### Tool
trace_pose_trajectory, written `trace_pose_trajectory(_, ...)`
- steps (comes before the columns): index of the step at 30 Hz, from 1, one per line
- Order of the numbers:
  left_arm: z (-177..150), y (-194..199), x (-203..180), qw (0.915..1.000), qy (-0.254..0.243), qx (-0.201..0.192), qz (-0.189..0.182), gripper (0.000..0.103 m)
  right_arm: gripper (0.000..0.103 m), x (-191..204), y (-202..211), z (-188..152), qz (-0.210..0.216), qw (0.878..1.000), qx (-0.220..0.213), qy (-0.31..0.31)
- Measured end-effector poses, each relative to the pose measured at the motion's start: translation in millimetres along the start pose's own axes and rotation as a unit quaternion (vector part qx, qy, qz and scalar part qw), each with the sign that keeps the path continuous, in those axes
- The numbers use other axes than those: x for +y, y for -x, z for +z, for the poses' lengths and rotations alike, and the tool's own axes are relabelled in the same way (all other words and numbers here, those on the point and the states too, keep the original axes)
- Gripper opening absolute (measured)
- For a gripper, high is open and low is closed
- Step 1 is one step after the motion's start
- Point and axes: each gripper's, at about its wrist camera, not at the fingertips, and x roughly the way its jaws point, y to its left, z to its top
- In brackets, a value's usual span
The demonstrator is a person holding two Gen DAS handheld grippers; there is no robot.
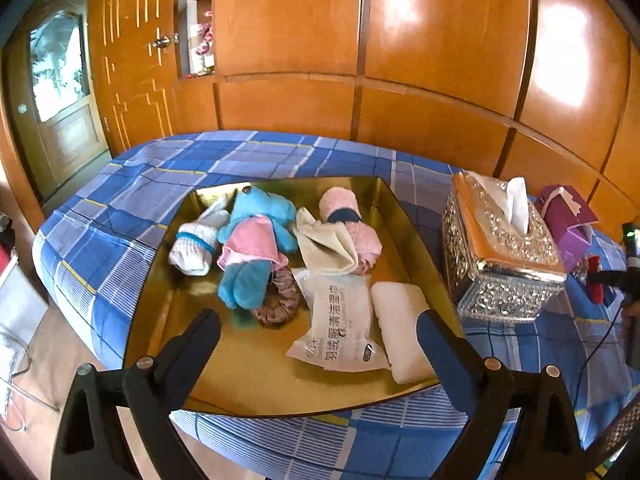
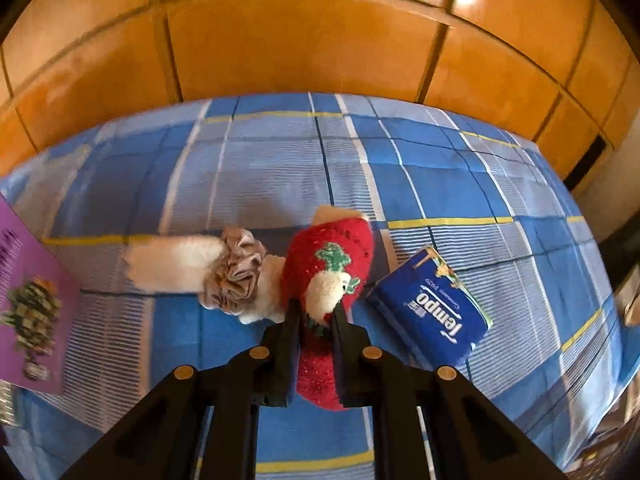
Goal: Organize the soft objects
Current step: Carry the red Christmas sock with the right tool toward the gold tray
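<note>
Two grippers are working: the right gripper (image 2: 316, 316) is clamping the red sock (image 2: 332, 256) over the checked bedspread (image 2: 280, 152), squashing its light plush mid-body, while the left gripper (image 1: 318, 330) is hanging wide apart, empty, over the gold tray (image 1: 256, 368).

Left gripper (image 1: 318, 330) spread wide; right gripper (image 2: 316, 312) clamped.

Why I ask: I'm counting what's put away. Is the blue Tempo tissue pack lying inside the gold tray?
No, the Tempo tissue pack lies on the checked bedspread beside the red sock, outside any tray.
</note>
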Motion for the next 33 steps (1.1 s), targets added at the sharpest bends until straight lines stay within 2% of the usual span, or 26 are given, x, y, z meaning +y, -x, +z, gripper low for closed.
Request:
trace_pose_trajectory(4, -4, -9, 4, 0.9998, 0.004, 0.015, -0.011, 0.099, 0.012, -5, 17, 6, 0.010, 1.000, -0.012, -0.020)
trace_pose_trajectory(9, -7, -13, 7, 0.9996, 0.009, 0.020, -0.019, 0.099, 0.012, 4, 42, 37, 0.026, 0.999, -0.023, -0.010)
trace_pose_trajectory(14, -7, -13, 9, 0.9994, 0.012, 0.022, -0.024, 0.099, 0.012, 40, 72, 83, 0.047, 0.998, -0.034, 0.027)
trace_pose_trajectory(20, -3, -9, 14, 0.9995, 0.016, 0.017, -0.021, 0.099, 0.012, 112, 120, 126, 0.099, 0.989, -0.068, 0.088)
trace_pose_trajectory(23, -2, -6, 18, 0.9996, 0.017, 0.014, -0.015, 0.099, 0.012, 157, 140, 129, 0.136, 0.979, -0.079, 0.128)
trace_pose_trajectory(26, -1, -2, 25, 0.9998, 0.019, 0.006, -0.005, 0.099, 0.012, 207, 159, 115, 0.189, 0.963, -0.087, 0.174)
trace_pose_trajectory(33, 1, 8, 43, 0.9992, 0.030, -0.014, 0.024, 0.099, 0.012, 302, 178, 39, 0.282, 0.913, -0.065, 0.288)
